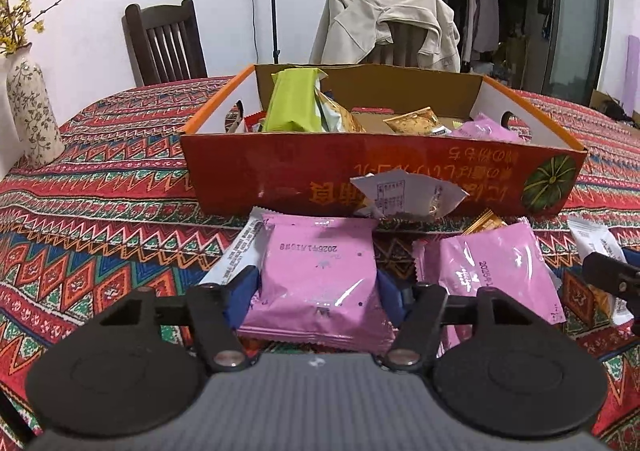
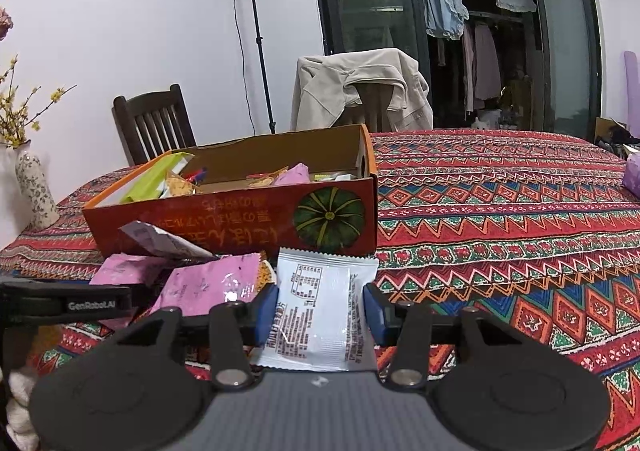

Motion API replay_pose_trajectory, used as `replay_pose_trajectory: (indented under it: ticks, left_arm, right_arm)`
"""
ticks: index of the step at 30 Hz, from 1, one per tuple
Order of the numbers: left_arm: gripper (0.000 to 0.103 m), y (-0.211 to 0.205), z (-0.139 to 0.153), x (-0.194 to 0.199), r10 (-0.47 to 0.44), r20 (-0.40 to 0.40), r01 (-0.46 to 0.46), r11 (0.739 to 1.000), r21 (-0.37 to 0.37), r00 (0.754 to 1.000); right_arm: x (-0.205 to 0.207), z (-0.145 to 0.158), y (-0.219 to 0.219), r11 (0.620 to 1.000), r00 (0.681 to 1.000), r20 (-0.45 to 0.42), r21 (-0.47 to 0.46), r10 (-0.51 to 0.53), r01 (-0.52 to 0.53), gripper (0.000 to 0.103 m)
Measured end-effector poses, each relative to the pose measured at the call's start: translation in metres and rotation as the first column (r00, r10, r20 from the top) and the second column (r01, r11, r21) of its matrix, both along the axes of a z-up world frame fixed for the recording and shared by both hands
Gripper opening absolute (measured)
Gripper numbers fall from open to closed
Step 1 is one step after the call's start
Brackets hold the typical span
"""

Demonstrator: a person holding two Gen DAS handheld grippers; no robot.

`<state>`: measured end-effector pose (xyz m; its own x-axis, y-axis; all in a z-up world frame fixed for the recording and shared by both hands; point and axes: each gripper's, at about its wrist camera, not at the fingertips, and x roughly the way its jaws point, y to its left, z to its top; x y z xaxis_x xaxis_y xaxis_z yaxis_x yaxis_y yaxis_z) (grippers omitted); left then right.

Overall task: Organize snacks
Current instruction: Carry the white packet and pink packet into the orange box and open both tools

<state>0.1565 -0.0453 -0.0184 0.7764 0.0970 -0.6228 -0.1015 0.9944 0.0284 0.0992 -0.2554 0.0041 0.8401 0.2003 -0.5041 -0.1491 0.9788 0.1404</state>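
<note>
Pick-up step: left gripper (image 1: 318,283) clamps pink packet (image 1: 320,271), right gripper (image 2: 320,305) clamps white packet (image 2: 320,311), both just near of cardboard box (image 1: 384,167). Next, probably: lift over near wall, release inside.

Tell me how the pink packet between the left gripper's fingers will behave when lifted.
The pink packet looks puffy and glossy, so it is probably light and may slip. The left gripper has blue pads pressing its two sides; the film likely dents rather than stays stiff. Its crimped edges look floppy and may droop.
</note>
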Motion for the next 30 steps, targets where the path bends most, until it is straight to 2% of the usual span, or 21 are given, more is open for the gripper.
replay_pose_trajectory:
  ticks: [12,18,30]
  left_arm:
    - [0.065,0.018,0.016,-0.026,0.014,0.049,-0.011,0.999,-0.052,0.999]
    - [0.065,0.027,0.027,-0.035,0.015,0.079,-0.009,0.997,-0.075,0.997]
    - [0.065,0.023,0.058,-0.038,-0.03,0.161,0.045,0.995,-0.088,0.987]
  right_arm:
    - [-0.001,0.0,0.004,1.0,1.0,0.025,-0.011,0.006,-0.005,0.046]
    - [-0.007,0.004,0.006,1.0,0.997,0.07,-0.016,0.008,-0.007,0.045]
    - [-0.014,0.035,0.013,0.999,0.99,0.136,-0.047,0.022,-0.016,0.045]
